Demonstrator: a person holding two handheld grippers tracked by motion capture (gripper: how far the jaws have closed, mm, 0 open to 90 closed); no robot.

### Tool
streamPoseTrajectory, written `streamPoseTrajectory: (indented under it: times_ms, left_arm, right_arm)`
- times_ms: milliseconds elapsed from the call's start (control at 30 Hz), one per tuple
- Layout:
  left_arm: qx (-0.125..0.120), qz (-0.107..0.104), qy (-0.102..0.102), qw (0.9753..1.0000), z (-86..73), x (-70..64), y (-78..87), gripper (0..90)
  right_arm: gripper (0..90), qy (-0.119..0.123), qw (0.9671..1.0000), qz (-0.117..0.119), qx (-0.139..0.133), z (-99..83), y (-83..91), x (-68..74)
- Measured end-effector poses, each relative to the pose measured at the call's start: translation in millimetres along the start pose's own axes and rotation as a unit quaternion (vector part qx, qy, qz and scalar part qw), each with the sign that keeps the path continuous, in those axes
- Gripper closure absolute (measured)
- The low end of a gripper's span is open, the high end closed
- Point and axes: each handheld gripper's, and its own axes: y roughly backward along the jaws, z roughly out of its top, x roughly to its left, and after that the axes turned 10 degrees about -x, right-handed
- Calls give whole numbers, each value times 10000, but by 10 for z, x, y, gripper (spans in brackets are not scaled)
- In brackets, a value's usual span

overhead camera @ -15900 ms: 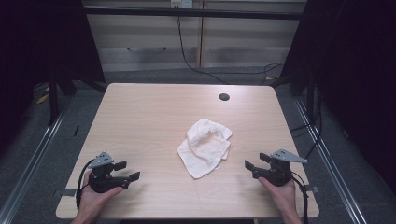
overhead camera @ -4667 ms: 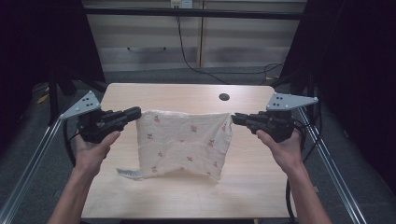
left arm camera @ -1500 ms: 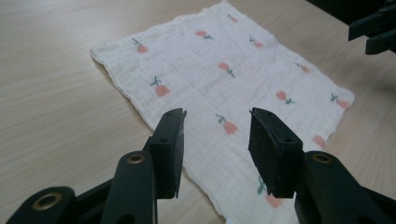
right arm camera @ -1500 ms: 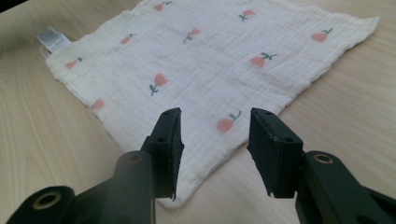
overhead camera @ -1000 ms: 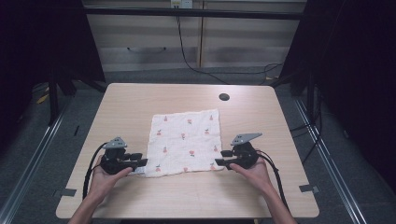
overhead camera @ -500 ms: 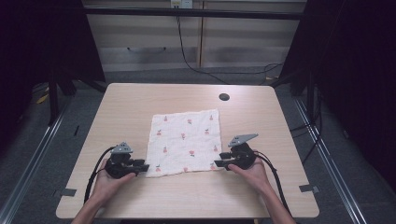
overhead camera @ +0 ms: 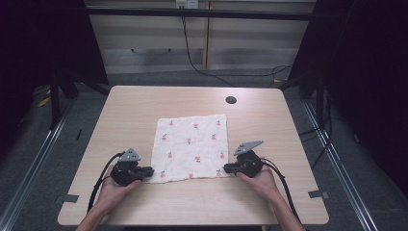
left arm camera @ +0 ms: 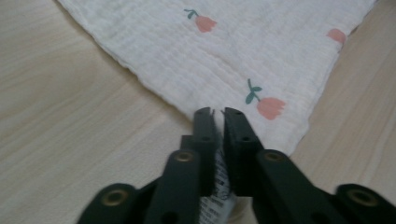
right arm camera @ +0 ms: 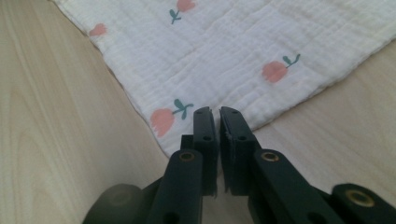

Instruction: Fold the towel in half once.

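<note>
You've got the cloth (overhead camera: 190, 148) down flat mid-frame now instead of hanging stretched in the air, left gripper (overhead camera: 146, 171) and right gripper (overhead camera: 229, 168) both pinched on its near corners, so spreading looks basically done, just let go.

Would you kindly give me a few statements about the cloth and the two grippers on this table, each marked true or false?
1. The cloth lies spread flat on the table. True.
2. The cloth is plain, with no print. False: it bears small pink flowers.
3. The left gripper is shut on a near corner of the cloth. True.
4. The right gripper hangs high above the table. False: it sits low at the cloth's other near corner.
</note>
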Motion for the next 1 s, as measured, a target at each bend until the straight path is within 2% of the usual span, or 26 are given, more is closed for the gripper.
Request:
streamPoseTrajectory:
  times_ms: [100, 200, 233, 300, 433, 533, 633, 700, 800, 900, 1000]
  left_arm:
    - [86, 32, -47, 9999, 4, -27, 11, 885]
    - [48, -65, 46, 10000, -26, -64, 28, 886]
    - [56, -122, 72, 9999, -42, -88, 43, 887]
    - [73, -142, -30, 9999, -75, -154, 80, 886]
    - [97, -279, -65, 9995, -138, -243, 146, 885]
    - [131, -338, -120, 9993, -150, -321, 150, 885]
    - [117, -482, -40, 9988, -190, -391, 170, 884]
    - [122, -503, -52, 9986, -214, -438, 192, 883]
    - [176, -567, -142, 9981, -238, -512, 223, 878]
    - [139, -585, -83, 9982, -223, -489, 232, 833]
    - [-54, -556, 76, 9984, -176, -421, 267, 768]
  right_arm:
    - [876, -91, 9999, 67, 2, -38, 42, 13]
    - [879, -74, 9999, 119, 83, -73, 96, 62]
    - [879, -76, 9998, 168, 38, -96, 109, 80]
    - [879, -121, 9997, 212, 72, -132, 153, 125]
    - [879, -172, 9992, 357, 63, -252, 271, 237]
    - [878, -175, 9991, 380, 0, -343, 360, 280]
    - [878, -198, 9991, 363, 15, -383, 412, 317]
    - [874, -119, 9994, 338, 5, -400, 433, 336]
    - [838, -98, 9994, 343, 20, -419, 458, 389]
    - [787, 4, 9993, 364, 6, -431, 471, 438]
    - [755, -51, 9995, 290, -77, -399, 485, 407]
